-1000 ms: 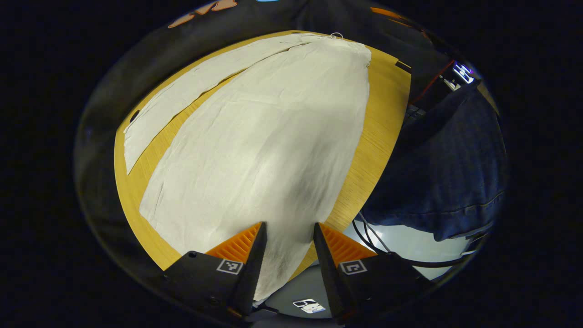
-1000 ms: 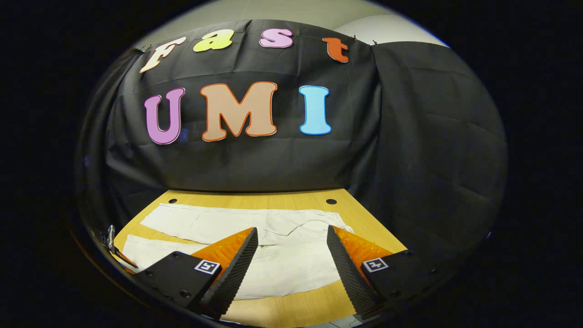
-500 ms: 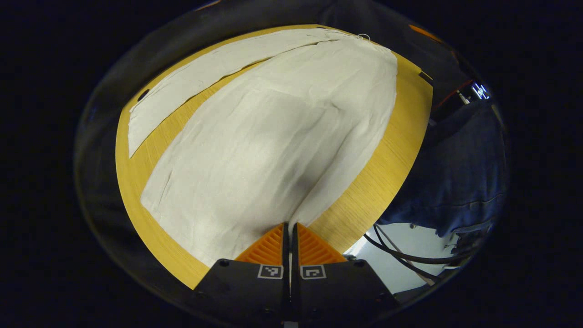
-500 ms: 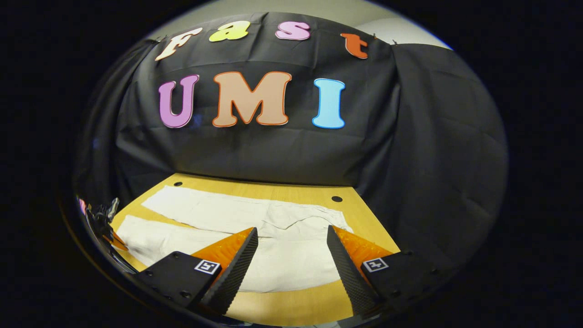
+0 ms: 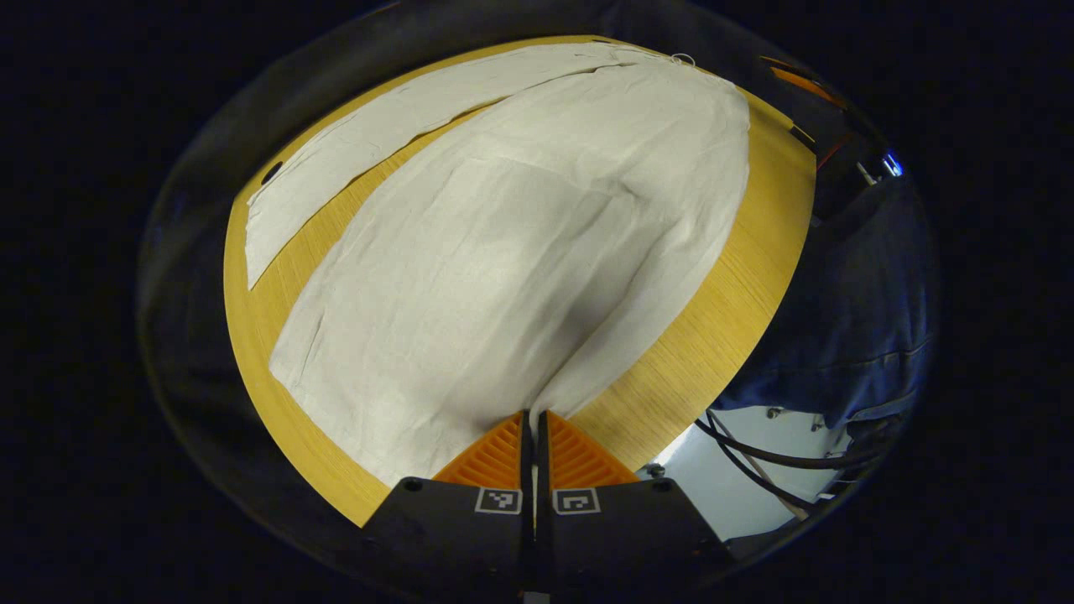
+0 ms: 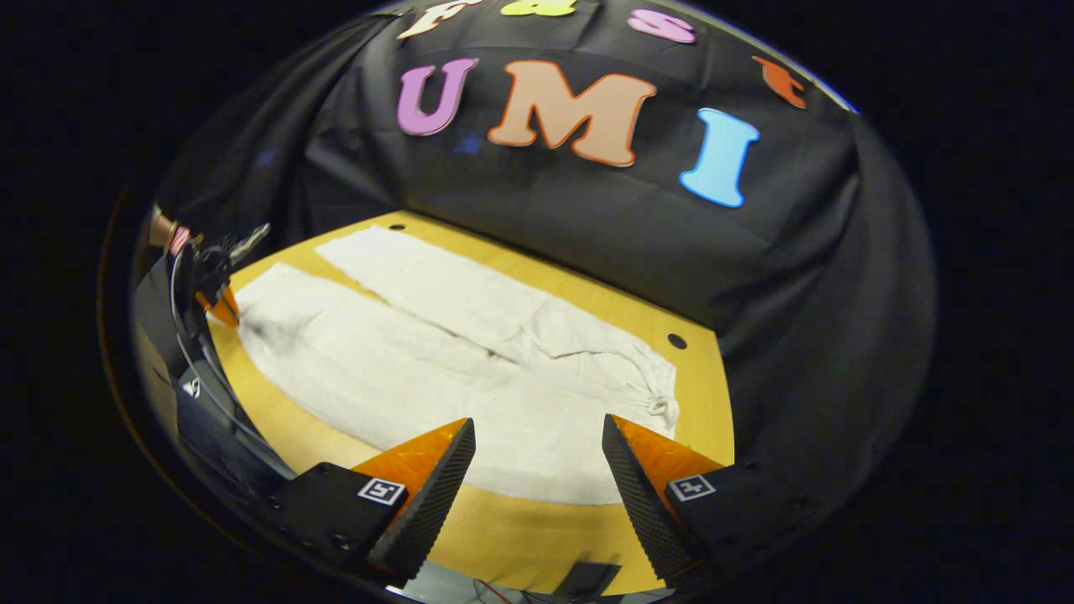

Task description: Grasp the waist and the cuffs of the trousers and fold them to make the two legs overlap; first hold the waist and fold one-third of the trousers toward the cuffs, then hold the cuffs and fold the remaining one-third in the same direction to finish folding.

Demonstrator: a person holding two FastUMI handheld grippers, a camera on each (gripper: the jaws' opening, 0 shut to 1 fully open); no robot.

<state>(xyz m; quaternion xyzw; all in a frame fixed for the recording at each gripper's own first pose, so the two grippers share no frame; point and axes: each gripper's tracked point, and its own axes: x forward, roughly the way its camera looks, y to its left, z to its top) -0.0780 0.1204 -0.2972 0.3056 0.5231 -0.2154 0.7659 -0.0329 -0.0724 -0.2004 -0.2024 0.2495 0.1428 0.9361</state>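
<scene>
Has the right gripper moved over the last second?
Yes. The right gripper, open, has tipped downward: in the right gripper view the table and trousers fill more of the picture, and the booth wall sits higher.

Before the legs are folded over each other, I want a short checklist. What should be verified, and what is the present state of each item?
1. Left gripper shut on the near leg's cuff: ok.
2. Right gripper holding the waist: not ok, open above it.
3. Trousers flat on the table: ok, light creases.
4. Far leg spread out, ready to be covered: ok.
5. Left grip pinching both cloth layers: cannot tell.
</scene>
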